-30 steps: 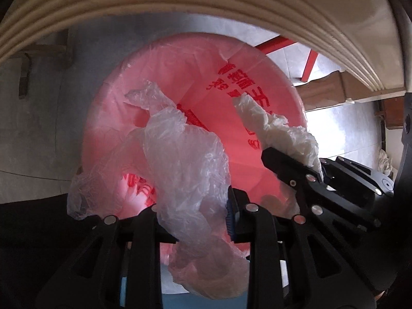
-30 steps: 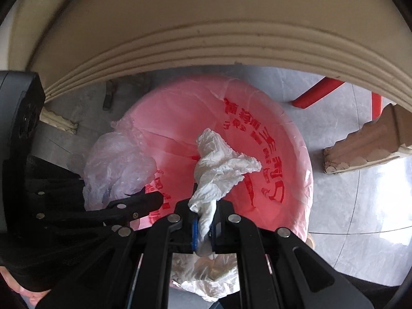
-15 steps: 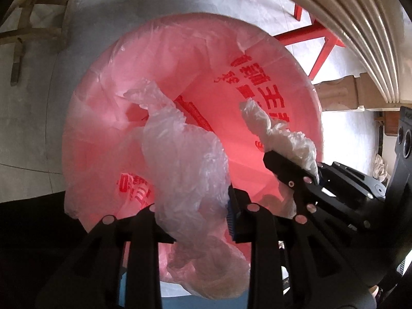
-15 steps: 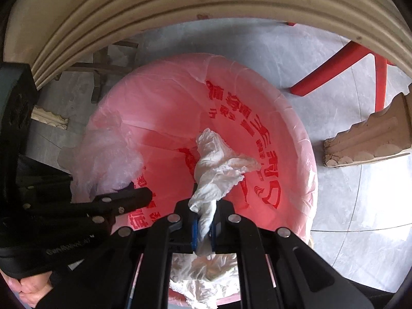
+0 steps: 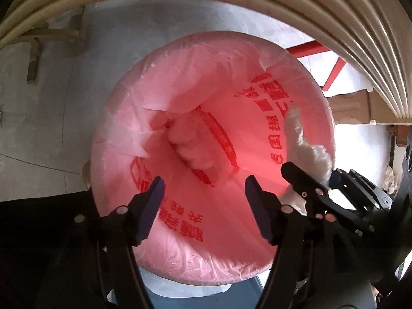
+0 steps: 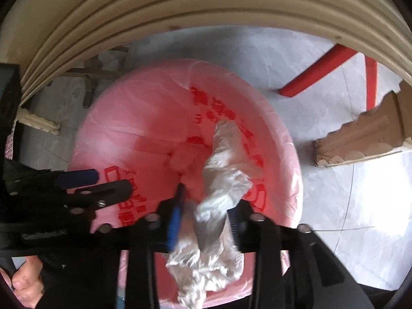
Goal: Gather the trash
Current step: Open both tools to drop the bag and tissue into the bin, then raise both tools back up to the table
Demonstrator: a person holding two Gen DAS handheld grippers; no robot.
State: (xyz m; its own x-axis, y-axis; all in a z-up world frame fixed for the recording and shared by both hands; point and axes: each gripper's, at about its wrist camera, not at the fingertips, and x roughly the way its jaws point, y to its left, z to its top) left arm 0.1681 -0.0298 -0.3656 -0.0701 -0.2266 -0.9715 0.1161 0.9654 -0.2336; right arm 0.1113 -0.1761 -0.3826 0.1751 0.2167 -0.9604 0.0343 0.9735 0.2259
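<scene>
A bin lined with a pink bag with red print (image 5: pixel 180 82) (image 6: pixel 144 118) sits on the floor below both grippers. My left gripper (image 5: pixel 203 188) is open and empty over the bin's mouth. The clear plastic bag (image 5: pixel 193 149) lies crumpled at the bottom of the bin. My right gripper (image 6: pixel 206 206) has its jaws spread apart. The crumpled white tissue (image 6: pixel 221 180) sits loose between them, over the bin. The tissue (image 5: pixel 306 146) and the right gripper (image 5: pixel 319 180) also show at the right of the left wrist view.
A cream ribbed table edge (image 5: pixel 334 13) (image 6: pixel 180 13) arches overhead. A red chair leg (image 6: pixel 316 69) (image 5: pixel 332 74) and a brown carved furniture base (image 6: pixel 360 136) stand on the grey tiled floor to the right. Wooden furniture legs (image 5: pixel 33 51) stand at left.
My left gripper has opened and the clear plastic bag has dropped into the bin. My right gripper has opened and the tissue sits loose between its jaws.
</scene>
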